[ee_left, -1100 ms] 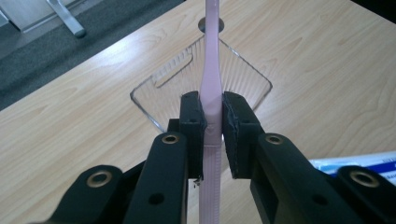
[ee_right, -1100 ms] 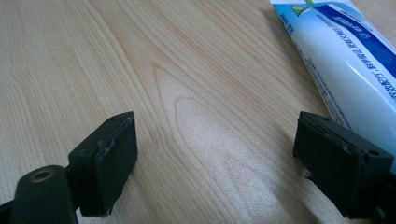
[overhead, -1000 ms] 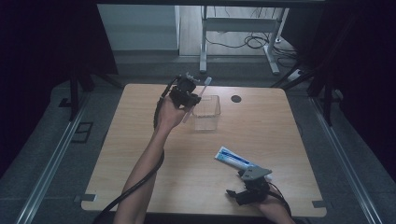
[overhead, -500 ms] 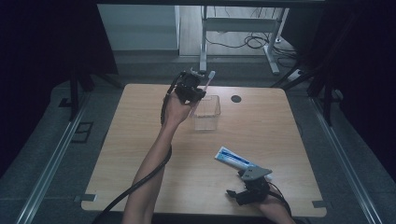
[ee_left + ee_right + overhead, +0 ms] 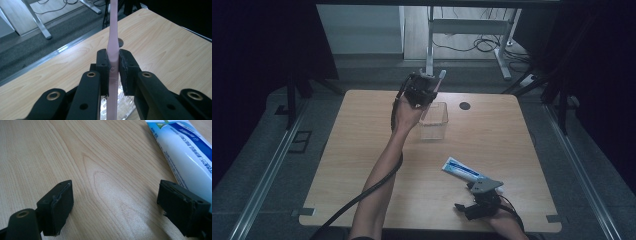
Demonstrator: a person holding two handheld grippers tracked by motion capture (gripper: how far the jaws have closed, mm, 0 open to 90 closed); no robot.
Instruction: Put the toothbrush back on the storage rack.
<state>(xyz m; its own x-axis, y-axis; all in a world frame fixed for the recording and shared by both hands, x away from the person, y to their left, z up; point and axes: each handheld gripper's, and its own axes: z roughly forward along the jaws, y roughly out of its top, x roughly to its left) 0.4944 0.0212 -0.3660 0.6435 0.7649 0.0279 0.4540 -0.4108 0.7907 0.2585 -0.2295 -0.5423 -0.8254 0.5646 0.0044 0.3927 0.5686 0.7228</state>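
Left tongs (image 5: 428, 86) clamp the pink toothbrush (image 5: 113, 47) above the clear cup (image 5: 433, 120) near the tabletop's (image 5: 362, 150) far edge; lower it straight in. Right tongs (image 5: 117, 200) gape empty beside the toothpaste (image 5: 185, 152).

Your left gripper (image 5: 428, 89) slides toward far edge of table (image 5: 362, 165), carrying pink toothbrush (image 5: 439, 80) along. Brush now sits above back rim of clear box (image 5: 434, 122).
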